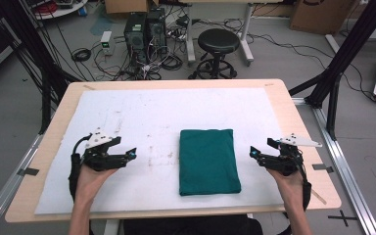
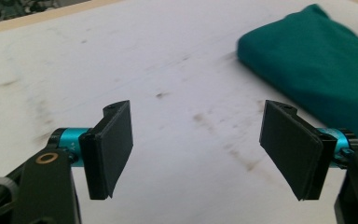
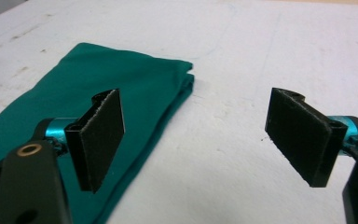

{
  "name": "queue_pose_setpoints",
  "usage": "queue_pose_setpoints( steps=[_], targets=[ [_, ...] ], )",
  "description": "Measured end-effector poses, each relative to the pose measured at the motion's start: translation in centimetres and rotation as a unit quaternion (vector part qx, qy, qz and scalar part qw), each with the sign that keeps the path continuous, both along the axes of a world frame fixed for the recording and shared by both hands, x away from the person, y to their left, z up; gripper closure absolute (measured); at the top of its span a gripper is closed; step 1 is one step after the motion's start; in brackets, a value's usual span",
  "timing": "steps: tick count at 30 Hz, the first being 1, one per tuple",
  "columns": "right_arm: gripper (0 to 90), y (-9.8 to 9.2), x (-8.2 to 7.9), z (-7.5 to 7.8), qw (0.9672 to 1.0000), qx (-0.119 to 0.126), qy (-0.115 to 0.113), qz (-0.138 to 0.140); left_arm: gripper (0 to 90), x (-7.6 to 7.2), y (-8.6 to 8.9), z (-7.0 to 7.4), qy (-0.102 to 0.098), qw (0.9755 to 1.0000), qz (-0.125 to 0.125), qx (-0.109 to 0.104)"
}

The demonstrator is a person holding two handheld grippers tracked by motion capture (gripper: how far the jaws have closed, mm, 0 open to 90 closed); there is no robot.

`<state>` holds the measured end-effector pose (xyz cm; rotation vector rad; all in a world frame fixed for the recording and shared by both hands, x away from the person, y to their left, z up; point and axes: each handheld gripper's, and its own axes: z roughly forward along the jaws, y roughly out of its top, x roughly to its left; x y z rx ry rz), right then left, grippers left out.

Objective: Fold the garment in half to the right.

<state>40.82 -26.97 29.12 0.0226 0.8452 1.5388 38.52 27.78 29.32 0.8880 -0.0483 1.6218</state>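
Both hand-held grippers, left gripper (image 1: 133,153) and right gripper (image 1: 252,152), hang released and empty on either side of the folded dark-green cloth rectangle (image 1: 208,160). It lies flat on the white table mat (image 1: 127,112), apparently finished, so neither needs a grip.

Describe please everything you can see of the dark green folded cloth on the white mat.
The dark green folded cloth is a soft, matte fabric, folded into a neat upright rectangle of several layers; the stacked edges show at one corner in the right gripper view. It lies flat on the white mat, right of the middle, between the two grippers. Nothing touches it except the mat; both grippers stand apart from it, jaws open.
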Motion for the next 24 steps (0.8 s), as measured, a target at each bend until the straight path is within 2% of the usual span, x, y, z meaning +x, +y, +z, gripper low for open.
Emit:
queue_pose_setpoints(
  steps=[5, 10, 14, 18, 24],
  targets=[
    [20.1, -0.5, 0.7, 0.4, 0.9999, 0.008, 0.006, 0.006, 25.6, 0.2, 2.9, -0.3, -0.005, 0.9993, -0.021, -0.030],
    [20.2, -0.7, 1.4, 0.7, 0.9998, 0.014, 0.017, -0.001, 25.6, 0.6, 4.8, -0.5, 0.000, 0.9981, -0.030, -0.054],
    [20.2, -1.0, 1.5, 0.8, 0.9994, 0.028, 0.022, -0.004, 25.6, 0.9, 5.4, -0.5, 0.014, 0.9973, -0.029, -0.066],
    [20.2, -1.4, 1.5, 0.7, 0.9990, 0.038, 0.025, 0.001, 25.6, 0.9, 5.5, -0.6, 0.017, 0.9972, -0.024, -0.069],
    [20.2, -1.5, 1.5, 0.6, 0.9990, 0.037, 0.025, 0.002, 25.6, 0.9, 5.7, -0.7, 0.017, 0.9967, -0.026, -0.075]
  ],
)
